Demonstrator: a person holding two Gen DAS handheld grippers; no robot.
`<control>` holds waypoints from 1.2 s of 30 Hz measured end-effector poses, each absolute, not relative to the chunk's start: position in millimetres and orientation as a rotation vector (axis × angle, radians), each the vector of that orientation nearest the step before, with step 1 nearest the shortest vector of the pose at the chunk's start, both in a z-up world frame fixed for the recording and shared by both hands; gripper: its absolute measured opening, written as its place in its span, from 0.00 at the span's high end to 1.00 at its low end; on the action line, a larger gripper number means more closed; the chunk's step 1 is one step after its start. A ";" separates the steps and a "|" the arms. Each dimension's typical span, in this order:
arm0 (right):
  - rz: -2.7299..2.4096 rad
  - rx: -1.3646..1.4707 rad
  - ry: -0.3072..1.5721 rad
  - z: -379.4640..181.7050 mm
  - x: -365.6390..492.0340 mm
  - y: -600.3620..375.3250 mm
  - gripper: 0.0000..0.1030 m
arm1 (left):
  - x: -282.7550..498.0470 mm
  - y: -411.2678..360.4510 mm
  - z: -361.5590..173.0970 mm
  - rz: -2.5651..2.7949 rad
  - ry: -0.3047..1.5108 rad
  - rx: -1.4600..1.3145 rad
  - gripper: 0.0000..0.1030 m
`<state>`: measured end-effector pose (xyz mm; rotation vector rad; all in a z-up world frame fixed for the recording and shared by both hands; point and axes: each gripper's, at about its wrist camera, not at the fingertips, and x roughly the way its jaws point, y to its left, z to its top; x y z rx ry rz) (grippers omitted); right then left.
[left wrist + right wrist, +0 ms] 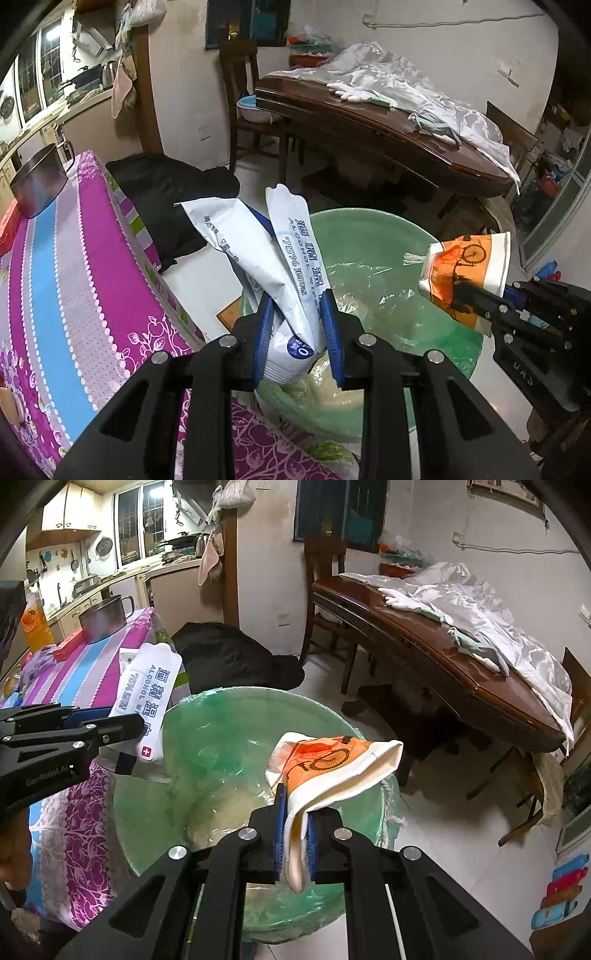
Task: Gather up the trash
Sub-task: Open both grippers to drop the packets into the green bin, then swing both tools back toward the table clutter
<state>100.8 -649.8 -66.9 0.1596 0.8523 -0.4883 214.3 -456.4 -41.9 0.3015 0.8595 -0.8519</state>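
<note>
My left gripper [297, 317] is shut on a white alcohol wipes packet [295, 251], folded upward, held over the near rim of a green bin [369, 229] lined with clear plastic. My right gripper [295, 812] is shut on an orange and white paper bag [332, 768] with a bicycle print, held above the same bin [221, 738]. The right gripper [480, 306] with the bag [465, 269] shows at the right of the left wrist view. The left gripper [122, 723] with the packet [147, 701] shows at the left of the right wrist view.
A table with a purple, blue and white cloth [74, 258] stands left of the bin, with a metal pot [37, 184] on it. A dark wooden table [369, 122] with plastic sheeting and gloves stands behind. Black cloth [173, 192] lies on the floor.
</note>
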 end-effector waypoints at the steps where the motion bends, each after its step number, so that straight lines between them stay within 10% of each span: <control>1: -0.489 0.162 0.847 -67.0 100.2 -650.1 0.80 | 215.1 -456.4 -41.8 -0.848 0.858 0.297 0.61; 4: -0.488 0.177 0.821 -66.4 96.6 -651.5 0.54 | 216.2 -454.8 -41.3 -0.842 0.852 0.283 0.38; 20: -0.455 0.143 0.704 -34.3 87.4 -618.3 0.53 | 213.0 -427.2 -28.9 -0.810 0.798 0.285 0.37; 36: 0.237 0.021 0.609 -36.4 159.7 -371.3 0.43 | 228.9 -107.4 -22.3 -0.350 0.787 0.091 0.37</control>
